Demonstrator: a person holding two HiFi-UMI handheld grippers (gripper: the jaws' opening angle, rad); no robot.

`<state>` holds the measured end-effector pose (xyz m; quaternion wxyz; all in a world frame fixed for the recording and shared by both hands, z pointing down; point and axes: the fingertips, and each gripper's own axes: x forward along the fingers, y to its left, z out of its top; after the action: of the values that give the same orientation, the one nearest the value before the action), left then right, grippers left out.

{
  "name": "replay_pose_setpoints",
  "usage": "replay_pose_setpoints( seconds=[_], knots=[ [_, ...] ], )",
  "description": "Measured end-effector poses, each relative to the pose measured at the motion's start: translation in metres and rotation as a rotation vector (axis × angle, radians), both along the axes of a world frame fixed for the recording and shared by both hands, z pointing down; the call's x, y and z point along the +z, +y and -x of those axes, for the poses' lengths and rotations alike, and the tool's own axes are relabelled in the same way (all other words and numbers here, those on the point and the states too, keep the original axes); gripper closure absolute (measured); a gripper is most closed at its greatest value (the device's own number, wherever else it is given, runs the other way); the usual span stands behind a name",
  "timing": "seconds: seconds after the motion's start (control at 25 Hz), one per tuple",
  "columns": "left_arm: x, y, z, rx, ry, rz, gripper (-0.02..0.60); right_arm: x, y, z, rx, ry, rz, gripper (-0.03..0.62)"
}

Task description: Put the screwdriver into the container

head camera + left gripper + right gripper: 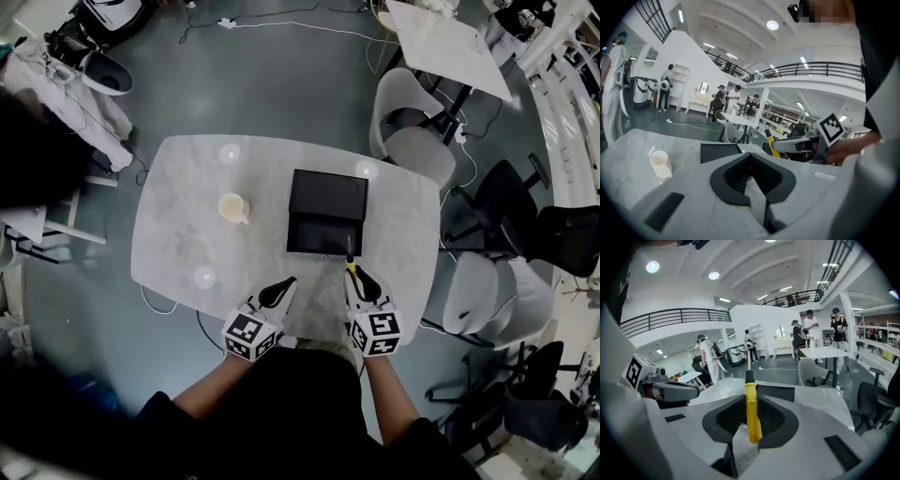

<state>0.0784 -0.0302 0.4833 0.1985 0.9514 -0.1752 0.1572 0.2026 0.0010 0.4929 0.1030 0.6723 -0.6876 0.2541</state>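
The right hand-held gripper (751, 414) is shut part way on the screwdriver with the yellow handle and black collar (752, 411). Its two dark pads squeeze the handle from both sides. The back end of the handle sticks out behind the pads.

The screwdriver lies almost flat. Its long line runs straight away from the person. The thin metal end points forward at the black square box (319, 234) that sits open in the middle of the pale grey stone-look worktop (187, 206). In the head view the tip comes up to the near edge of the box.

The left hand-held gripper (281, 292) has its jaws pressed together with nothing in them. It is low over the worktop, just left of the right one.
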Motion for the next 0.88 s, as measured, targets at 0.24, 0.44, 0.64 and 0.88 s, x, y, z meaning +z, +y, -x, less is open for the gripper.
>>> replay_pose_setpoints(
  seconds=[0.24,0.44,0.64,0.88],
  knots=[
    [0.011,-0.010,-0.021,-0.116,0.004,-0.006,0.565,0.042,-0.029,-0.024,-0.145,0.062,0.082,0.517],
    [0.019,-0.013,-0.029,-0.178,-0.009,-0.017,0.565,0.075,-0.047,-0.026,-0.281,0.089,0.129,0.517],
    [0.024,-0.016,-0.029,-0.218,-0.008,-0.012,0.565,0.111,-0.067,-0.024,-0.410,0.160,0.189,0.517],
    [0.027,-0.021,-0.010,-0.273,-0.019,-0.002,0.565,0.151,-0.091,-0.009,-0.521,0.220,0.249,0.517]
  ],
)
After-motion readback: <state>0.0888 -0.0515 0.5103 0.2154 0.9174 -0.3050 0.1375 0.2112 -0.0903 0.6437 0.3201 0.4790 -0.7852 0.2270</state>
